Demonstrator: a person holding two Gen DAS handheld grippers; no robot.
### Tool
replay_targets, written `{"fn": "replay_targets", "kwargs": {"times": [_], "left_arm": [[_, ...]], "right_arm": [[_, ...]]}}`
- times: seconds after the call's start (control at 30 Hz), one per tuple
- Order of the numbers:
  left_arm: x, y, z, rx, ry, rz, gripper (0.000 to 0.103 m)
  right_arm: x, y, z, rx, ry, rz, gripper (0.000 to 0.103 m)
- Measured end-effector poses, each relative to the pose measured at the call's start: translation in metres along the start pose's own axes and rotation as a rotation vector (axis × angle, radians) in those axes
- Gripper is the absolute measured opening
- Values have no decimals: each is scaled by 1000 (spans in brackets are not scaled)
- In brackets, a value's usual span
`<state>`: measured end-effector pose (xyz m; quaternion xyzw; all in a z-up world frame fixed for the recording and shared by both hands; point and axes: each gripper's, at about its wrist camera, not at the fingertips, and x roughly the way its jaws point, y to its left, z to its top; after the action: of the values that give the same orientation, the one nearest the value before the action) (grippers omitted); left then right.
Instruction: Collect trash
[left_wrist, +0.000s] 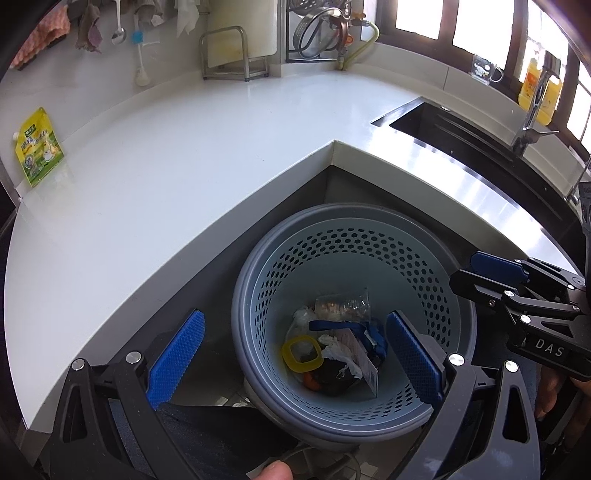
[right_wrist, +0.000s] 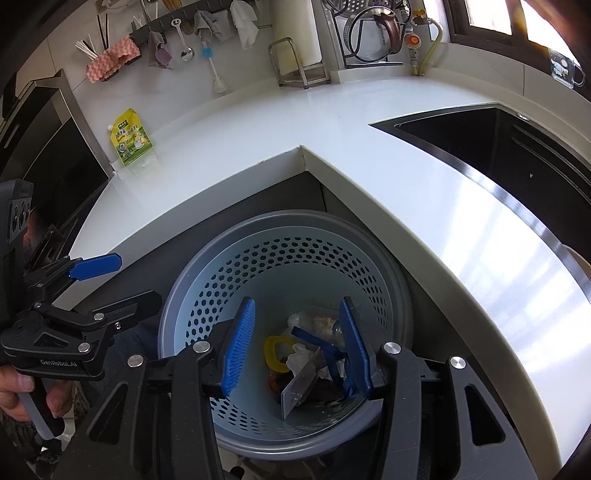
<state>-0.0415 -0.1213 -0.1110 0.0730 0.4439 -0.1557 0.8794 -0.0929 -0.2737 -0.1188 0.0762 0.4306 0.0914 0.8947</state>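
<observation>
Both grippers hang over a perforated bin (left_wrist: 354, 258) standing on the floor in the inner corner of a white L-shaped counter (left_wrist: 177, 155). The left gripper (left_wrist: 295, 358) has its blue pads spread wide, one outside the bin's rim and one inside, gripping nothing. The right gripper (right_wrist: 301, 347) is also spread, its pads over the bin's mouth and empty. The trash (left_wrist: 332, 347) lies heaped on the bin's bottom: a yellow ring (left_wrist: 300, 353), crumpled white paper, a clear plastic cup (left_wrist: 347, 306), blue strips and dark scraps. A yellow-green pouch (left_wrist: 38, 147) stands on the counter at the far left, by the wall. A sink (left_wrist: 461, 136) is set into the counter's right arm.
</observation>
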Motion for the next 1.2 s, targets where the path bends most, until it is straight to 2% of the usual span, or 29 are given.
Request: {"fn": "replay_targets", "kwargs": {"times": [0.17,0.23,0.4,1.2], "left_arm": [[-8,3,0,-7,-10,27,96],[-11,5,0,-13,-18,33,96],[-22,8,0,-25,-39,50,96],[-52,18,-8,-46,-94,70,96]], "right_arm": [[-7,3,-1,-5,-26,-41,72],[-9,4,-1,-8,-36,-41,85],[-14,10,-1,-27,-55,-57,94],[-30,26,-7,-40,-76,-66,94]]}}
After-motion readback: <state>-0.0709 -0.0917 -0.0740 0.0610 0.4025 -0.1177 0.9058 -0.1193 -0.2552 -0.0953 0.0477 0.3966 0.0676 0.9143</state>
